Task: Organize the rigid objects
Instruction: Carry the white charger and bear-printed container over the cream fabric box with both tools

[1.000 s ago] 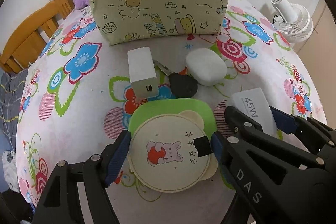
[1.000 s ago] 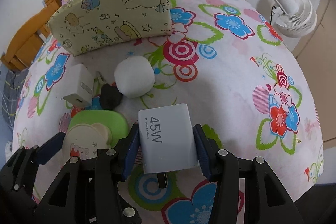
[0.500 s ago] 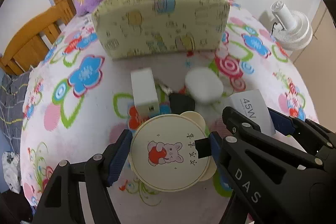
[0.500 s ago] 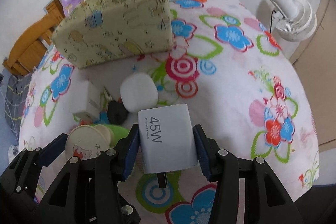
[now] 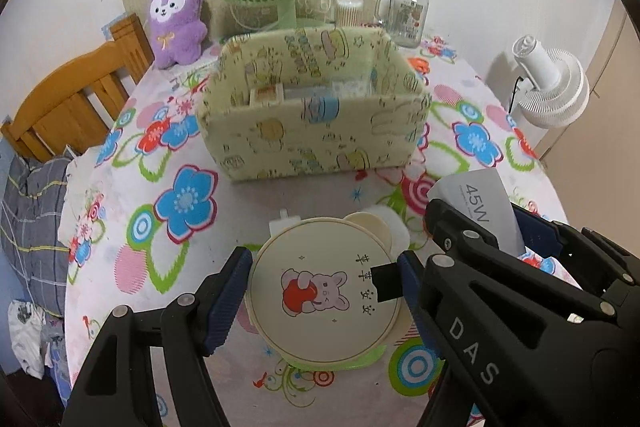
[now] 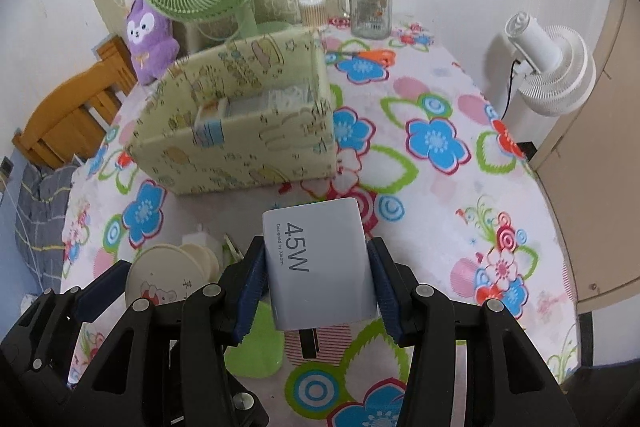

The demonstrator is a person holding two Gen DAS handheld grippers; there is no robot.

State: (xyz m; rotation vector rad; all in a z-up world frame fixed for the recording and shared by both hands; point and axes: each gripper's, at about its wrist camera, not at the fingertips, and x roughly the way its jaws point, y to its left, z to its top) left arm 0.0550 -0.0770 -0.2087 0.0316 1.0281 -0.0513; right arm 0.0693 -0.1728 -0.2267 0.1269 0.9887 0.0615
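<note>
Floral-cloth table (image 5: 120,195). Soft-sided fabric storage box (image 5: 316,131), open top, mid-table. Left tool (image 5: 324,287) clamped on round cream lid (image 5: 324,291): rigid, smooth, likely light; edge grip suits. Right tool (image 6: 316,279) clamped on white 45W charger (image 6: 320,263): hard, glossy, blocky, slippery; flat-side hold suits.

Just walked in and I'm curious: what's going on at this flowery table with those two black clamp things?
A person is tidying small items, one tool in each hand. The left tool grips a round cream case with a rabbit picture. The right tool grips a white 45W charger. Both are held above the tablecloth, in front of the open fabric storage box, which already holds a few things.
</note>
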